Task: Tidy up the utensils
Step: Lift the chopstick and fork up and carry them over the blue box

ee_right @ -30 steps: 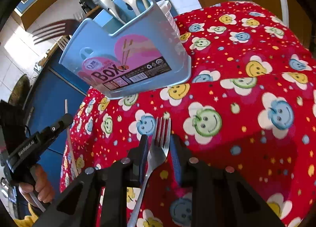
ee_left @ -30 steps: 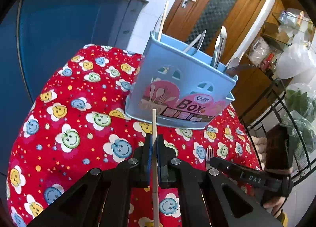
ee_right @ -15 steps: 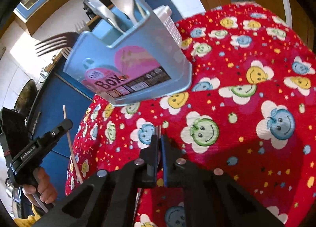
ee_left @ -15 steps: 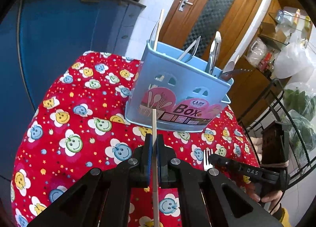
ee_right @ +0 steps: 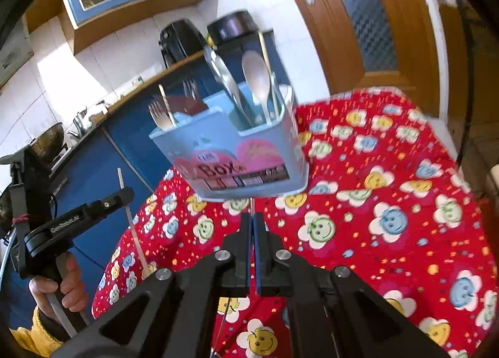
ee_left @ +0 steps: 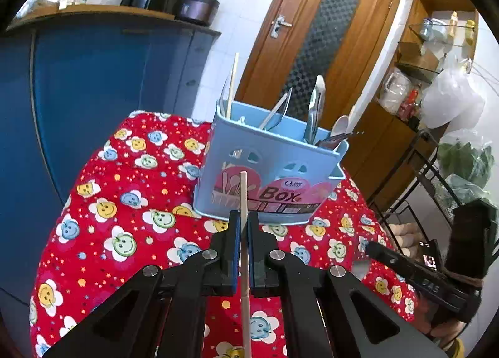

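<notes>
A light blue utensil box stands on the red smiley-face tablecloth. It holds tongs, spoons, forks and a chopstick. My left gripper is shut on a wooden chopstick that points up toward the box front. From the right wrist view, the left gripper and its chopstick hang left of the box. My right gripper is shut on a metal fork, seen edge-on, above the cloth in front of the box. The fork's tines show at the right gripper's tip in the left wrist view.
A blue cabinet with appliances on top runs along the left of the table. A wooden door is behind the box. A black wire rack with bags stands beyond the table's right edge. A person's hand grips the left tool.
The right gripper's jaws closed on the fork and lifted it off the cloth, turning it edge-on. The left gripper rose slightly with the chopstick still clamped.
</notes>
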`<state>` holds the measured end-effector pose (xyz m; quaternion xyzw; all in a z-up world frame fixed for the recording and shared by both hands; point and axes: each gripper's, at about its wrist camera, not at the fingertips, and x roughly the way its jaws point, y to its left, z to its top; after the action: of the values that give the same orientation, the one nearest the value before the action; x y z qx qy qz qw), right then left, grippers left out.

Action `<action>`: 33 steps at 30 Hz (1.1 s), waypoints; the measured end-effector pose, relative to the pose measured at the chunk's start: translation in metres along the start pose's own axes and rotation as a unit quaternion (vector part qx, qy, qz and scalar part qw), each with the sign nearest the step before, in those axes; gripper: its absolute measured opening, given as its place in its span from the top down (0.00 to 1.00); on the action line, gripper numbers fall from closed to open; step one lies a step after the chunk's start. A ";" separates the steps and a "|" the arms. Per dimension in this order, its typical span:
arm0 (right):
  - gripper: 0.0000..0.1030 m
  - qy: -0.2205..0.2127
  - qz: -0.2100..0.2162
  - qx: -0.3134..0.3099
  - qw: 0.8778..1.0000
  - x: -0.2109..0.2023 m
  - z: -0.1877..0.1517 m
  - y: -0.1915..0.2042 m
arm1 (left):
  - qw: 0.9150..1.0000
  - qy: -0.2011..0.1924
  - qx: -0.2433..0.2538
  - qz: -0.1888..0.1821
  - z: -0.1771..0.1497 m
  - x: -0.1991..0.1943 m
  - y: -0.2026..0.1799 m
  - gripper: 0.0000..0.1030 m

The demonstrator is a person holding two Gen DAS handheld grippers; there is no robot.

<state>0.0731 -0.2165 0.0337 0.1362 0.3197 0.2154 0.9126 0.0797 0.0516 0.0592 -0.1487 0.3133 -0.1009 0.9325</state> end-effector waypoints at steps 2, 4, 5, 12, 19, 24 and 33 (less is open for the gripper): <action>0.98 -0.023 -0.007 -0.008 1.000 -0.012 0.002 0.006 | 1.000 -0.005 0.003 0.000 0.001 -0.004 -0.002 0.96; 0.98 -0.047 -0.015 -0.020 0.999 -0.024 0.004 0.013 | 1.000 -0.012 0.006 0.000 0.002 -0.010 -0.005 0.96; 0.98 -0.057 -0.019 -0.025 0.998 -0.029 0.005 0.016 | 1.000 -0.015 0.007 0.000 0.003 -0.012 -0.005 0.96; 0.98 -0.108 -0.041 -0.058 0.992 -0.054 0.018 0.034 | 0.999 -0.043 0.017 -0.002 0.013 -0.031 -0.012 0.96; 0.98 -0.124 -0.047 -0.061 0.989 -0.062 0.036 0.039 | 0.997 -0.069 0.028 -0.003 0.031 -0.044 -0.018 0.96; 0.98 -0.134 -0.053 -0.067 0.987 -0.065 0.049 0.041 | 0.995 -0.092 0.043 0.001 0.051 -0.054 -0.024 0.96; 0.98 -0.147 -0.060 -0.076 0.984 -0.063 0.073 0.045 | 0.990 -0.130 0.057 0.016 0.091 -0.056 -0.034 0.96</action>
<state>0.0625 -0.2156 0.1395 0.0770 0.1727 0.1613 0.9686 0.0889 0.0549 0.1712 -0.1020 0.1855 -0.0839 0.9737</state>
